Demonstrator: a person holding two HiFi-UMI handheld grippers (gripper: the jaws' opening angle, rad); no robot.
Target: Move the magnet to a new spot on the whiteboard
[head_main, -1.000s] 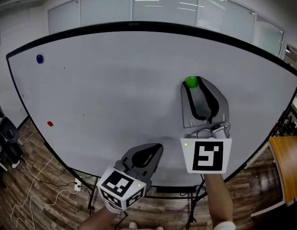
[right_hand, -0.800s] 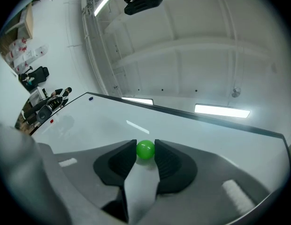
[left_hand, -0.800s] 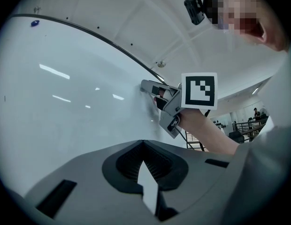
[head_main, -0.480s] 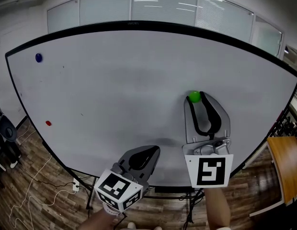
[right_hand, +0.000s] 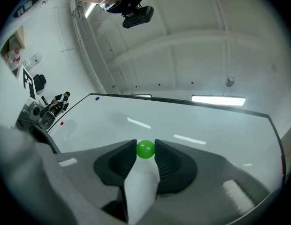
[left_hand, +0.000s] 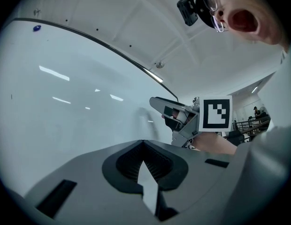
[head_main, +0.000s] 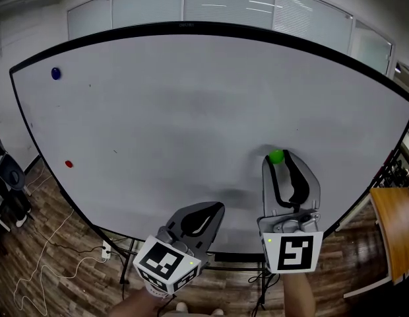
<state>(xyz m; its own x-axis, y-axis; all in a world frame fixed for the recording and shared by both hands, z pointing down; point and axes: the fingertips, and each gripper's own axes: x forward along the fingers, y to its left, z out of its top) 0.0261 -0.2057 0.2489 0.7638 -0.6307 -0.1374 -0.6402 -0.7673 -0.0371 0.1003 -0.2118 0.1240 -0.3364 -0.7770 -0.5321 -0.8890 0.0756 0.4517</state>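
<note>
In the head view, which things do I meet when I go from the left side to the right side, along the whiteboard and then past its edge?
blue magnet → red magnet → left gripper → green magnet → wooden table

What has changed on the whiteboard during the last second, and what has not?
The right gripper, shut on the green magnet, moved it down the whiteboard and slightly to the right. The left gripper stayed low, shut and empty; the blue magnet and red magnet did not move.
</note>
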